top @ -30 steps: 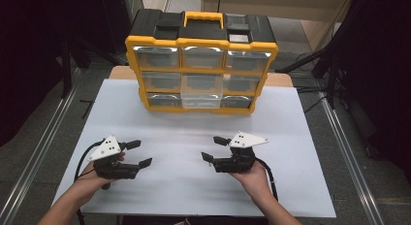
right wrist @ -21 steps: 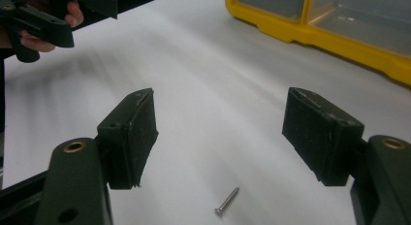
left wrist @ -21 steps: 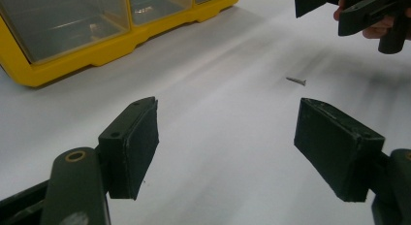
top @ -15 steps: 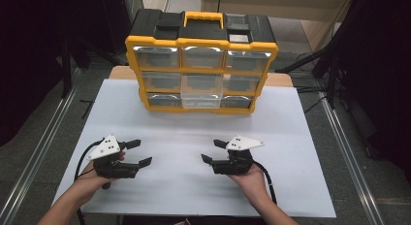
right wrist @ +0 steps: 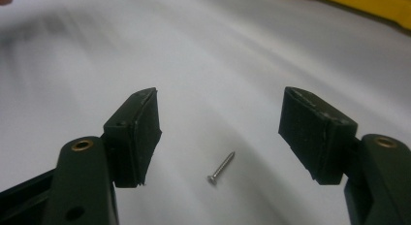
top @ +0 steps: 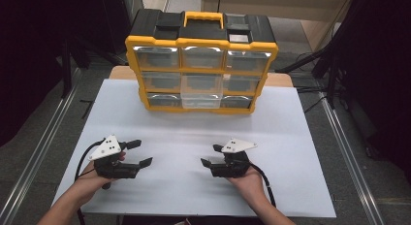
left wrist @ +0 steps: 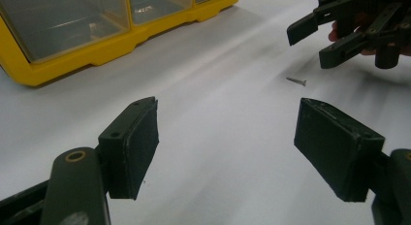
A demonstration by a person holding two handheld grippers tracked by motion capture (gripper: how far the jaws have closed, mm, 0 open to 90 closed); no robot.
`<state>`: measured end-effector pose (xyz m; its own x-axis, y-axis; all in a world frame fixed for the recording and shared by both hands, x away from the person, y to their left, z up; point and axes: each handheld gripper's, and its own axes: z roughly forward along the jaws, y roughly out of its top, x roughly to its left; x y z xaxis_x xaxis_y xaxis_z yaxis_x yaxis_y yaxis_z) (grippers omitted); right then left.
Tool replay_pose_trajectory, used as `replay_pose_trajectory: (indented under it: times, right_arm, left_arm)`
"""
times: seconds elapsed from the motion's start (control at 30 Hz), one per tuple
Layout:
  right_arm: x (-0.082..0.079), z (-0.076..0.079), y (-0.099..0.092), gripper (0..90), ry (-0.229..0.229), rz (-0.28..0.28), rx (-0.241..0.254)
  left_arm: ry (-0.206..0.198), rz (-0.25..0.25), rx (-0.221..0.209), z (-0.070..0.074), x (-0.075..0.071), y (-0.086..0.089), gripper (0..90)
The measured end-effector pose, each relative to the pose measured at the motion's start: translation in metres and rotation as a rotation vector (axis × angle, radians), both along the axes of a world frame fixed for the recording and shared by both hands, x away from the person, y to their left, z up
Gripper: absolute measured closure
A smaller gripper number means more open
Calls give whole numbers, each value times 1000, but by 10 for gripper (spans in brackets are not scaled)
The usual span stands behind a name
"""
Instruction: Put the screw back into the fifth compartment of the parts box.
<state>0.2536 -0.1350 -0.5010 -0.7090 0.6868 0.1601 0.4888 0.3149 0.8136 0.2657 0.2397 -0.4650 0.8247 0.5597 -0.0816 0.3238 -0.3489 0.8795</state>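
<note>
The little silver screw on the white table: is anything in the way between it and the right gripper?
No. The small silver metal screw lies on bare white table, right between the right gripper's open black jaws, which have just been closing a little. Nothing visible stands between the pads and it; they do not touch it yet.

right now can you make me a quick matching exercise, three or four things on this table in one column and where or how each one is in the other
Things
1. screw
2. drawer organizer
3. left gripper
4. right gripper

Descriptions
a. stands at the table's far edge, yellow frame, clear drawers
b. lies flat on the white tabletop
c. open, jaws just been closing, with the screw lying between them
d. open, nothing between its jaws

Pairs: 1-b, 2-a, 3-d, 4-c
</note>
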Motion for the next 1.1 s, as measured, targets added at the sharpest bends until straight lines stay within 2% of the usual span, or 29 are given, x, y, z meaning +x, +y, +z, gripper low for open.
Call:
replay_pose_trajectory:
  times: [0.47, 0.77, 0.9, 1.1]
  right_arm:
    - [-1, -14, 5, 369, 61, -6, -73]
    - [1, -19, 9, 427, 75, -11, -115]
    - [0, -19, 10, 466, 76, -24, -126]
    - [-4, -19, 12, 605, 47, -31, -163]
  left_arm:
    - [0, -7, -1, 0, 1, -1, 241]
    - [2, -3, 0, 0, 0, 0, 241]
    - [-1, -7, 0, 0, 1, -1, 241]
    - [-1, -6, -1, 0, 1, -1, 241]
